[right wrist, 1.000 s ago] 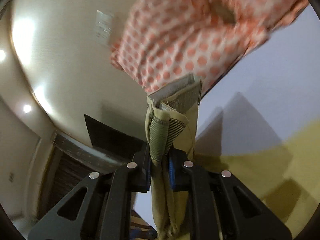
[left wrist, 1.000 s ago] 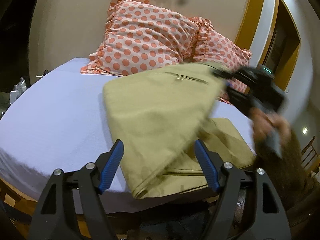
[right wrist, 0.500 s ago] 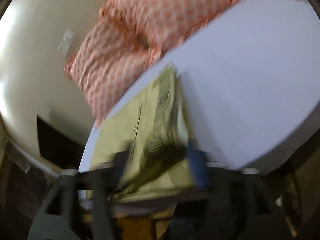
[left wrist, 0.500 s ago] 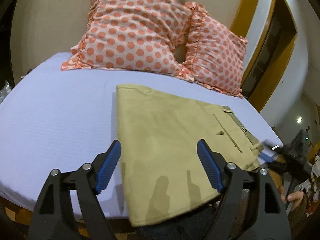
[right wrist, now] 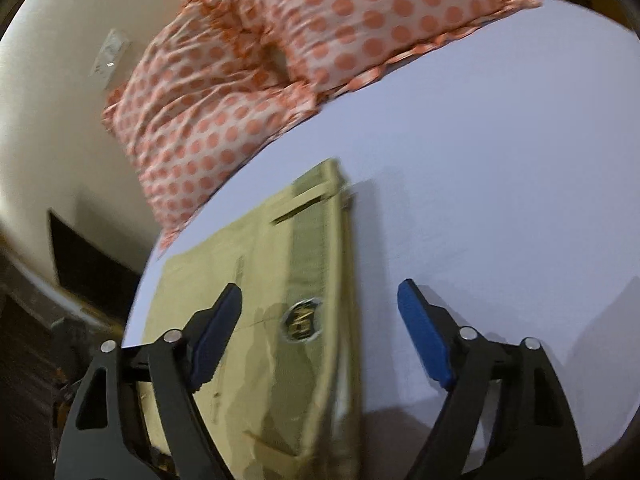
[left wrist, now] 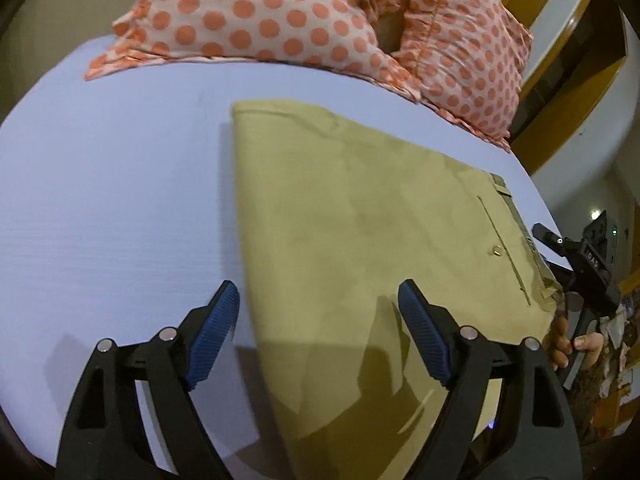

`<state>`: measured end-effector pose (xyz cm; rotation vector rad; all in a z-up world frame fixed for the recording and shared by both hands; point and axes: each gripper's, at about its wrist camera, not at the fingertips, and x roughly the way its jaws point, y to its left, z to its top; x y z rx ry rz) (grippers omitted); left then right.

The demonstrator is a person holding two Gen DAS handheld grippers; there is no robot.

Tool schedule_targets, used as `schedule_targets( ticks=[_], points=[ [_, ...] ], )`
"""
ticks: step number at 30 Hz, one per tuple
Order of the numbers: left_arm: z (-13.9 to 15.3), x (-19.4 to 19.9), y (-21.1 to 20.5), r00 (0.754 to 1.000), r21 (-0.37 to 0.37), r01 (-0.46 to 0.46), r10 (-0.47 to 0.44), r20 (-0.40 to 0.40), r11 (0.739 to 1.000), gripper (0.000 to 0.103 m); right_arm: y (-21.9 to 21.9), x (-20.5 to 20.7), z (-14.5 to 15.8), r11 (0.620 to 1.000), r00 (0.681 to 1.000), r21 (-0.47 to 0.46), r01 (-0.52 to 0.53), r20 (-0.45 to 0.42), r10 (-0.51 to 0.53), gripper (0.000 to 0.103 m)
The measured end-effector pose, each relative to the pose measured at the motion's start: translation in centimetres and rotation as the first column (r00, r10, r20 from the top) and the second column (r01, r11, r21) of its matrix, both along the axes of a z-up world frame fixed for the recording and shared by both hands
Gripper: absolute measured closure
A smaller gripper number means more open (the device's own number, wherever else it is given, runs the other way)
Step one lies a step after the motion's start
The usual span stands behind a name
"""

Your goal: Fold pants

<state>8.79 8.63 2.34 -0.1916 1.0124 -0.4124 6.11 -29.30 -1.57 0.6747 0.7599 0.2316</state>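
The khaki pants [left wrist: 360,240] lie folded flat on the lavender bed sheet [left wrist: 112,200], waistband toward the right edge. My left gripper [left wrist: 318,320] is open and empty, hovering over the near edge of the fold. My right gripper [right wrist: 320,316] is open and empty above the waistband end of the pants [right wrist: 272,300], where a round label shows. The right gripper also shows in the left wrist view [left wrist: 576,264] at the bed's right edge, held by a hand.
Two pink pillows with orange dots [left wrist: 280,16] lean against the wall at the head of the bed; they also show in the right wrist view [right wrist: 280,60]. The bed's edge drops off at the right, with a yellow door frame [left wrist: 568,100] beyond.
My right gripper carried the waistband over, laid it down on the pants and opened. The pants went from lifted to flat. My left gripper moved closer over the fold.
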Motion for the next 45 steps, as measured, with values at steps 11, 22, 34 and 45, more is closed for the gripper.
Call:
schedule_targets(
  ticks=[11, 22, 34, 45],
  points=[
    [0.1, 2.1, -1.8, 0.996, -0.086, 0.053, -0.058, -0.061, 0.995, 0.012, 0.0, 0.6, -0.2, 0.973, 0.986, 0.159, -0.166, 0.051, 0.16, 0.034],
    [-0.8, 4.5, 0.9, 0.994, -0.205, -0.039, 0.016, -0.113, 0.978, 0.089, -2.1, 3.3, -2.7, 0.875, 0.966, 0.424, -0.235, 0.004, 0.258, 0.088],
    [1.7, 13.4, -1.7, 0.992, -0.028, -0.114, 0.115, 0.044, 0.993, 0.096, -3.3, 13.8, 2.9, 0.976, 0.993, 0.188, -0.108, -0.014, 0.113, 0.089],
    [4.5, 6.4, -0.6, 0.977, -0.049, -0.133, 0.14, 0.164, 0.99, 0.055, -0.4, 7.9, 6.0, 0.994, 0.991, -0.017, -0.112, 0.07, 0.113, 0.016]
  ],
)
